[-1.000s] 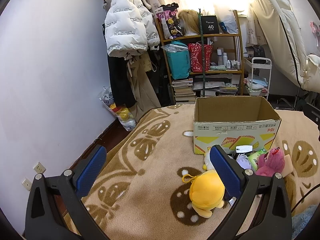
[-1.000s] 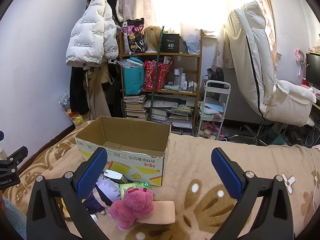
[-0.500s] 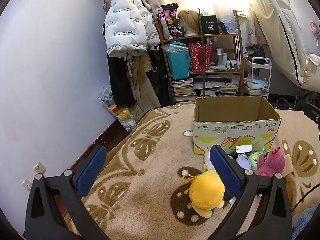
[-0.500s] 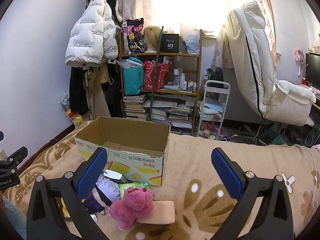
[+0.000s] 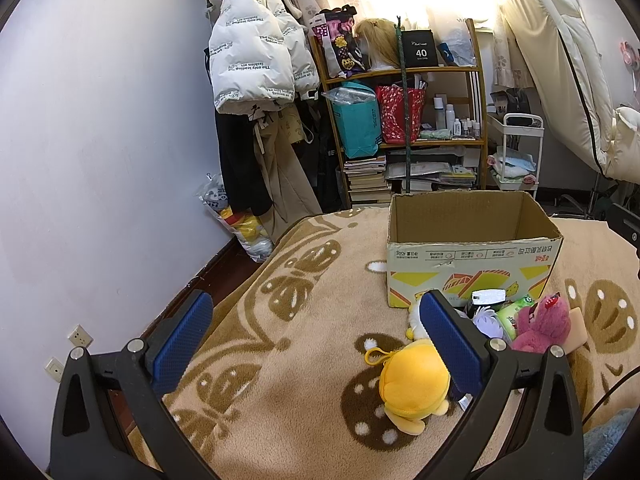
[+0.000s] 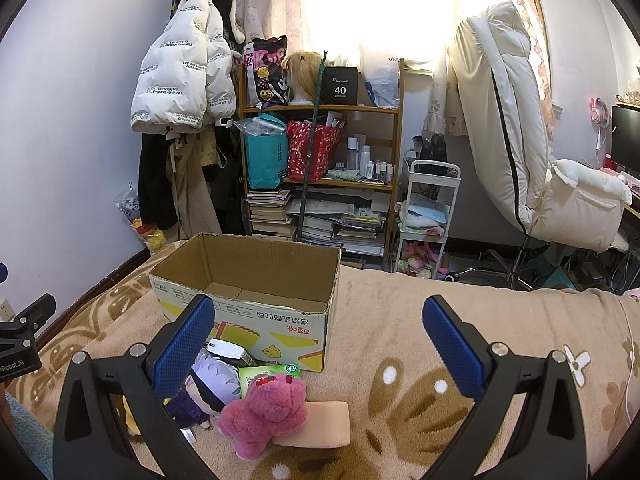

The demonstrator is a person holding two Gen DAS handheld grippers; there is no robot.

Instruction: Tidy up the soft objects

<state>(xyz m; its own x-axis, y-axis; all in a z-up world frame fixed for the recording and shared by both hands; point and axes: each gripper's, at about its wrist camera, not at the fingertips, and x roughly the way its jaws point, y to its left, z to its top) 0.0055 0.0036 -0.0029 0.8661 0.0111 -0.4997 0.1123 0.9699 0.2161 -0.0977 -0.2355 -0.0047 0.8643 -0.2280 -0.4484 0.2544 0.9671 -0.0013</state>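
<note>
Both claws, left gripper (image 5: pixel 316 340) & right gripper (image 6: pixel 316 340), gape wide, holding nothing. Fuzzy pink plush bear (image 6: pixel 266 410) lies w/ others just before the open cardboard box (image 6: pixel 256 308); a sloppy pinch could snag neighbours.

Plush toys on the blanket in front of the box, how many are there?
3, all outside the cardboard box: yellow plush nearest the left gripper, white-haired doll in the middle, pink bear rightmost. Others may be hidden.
</note>
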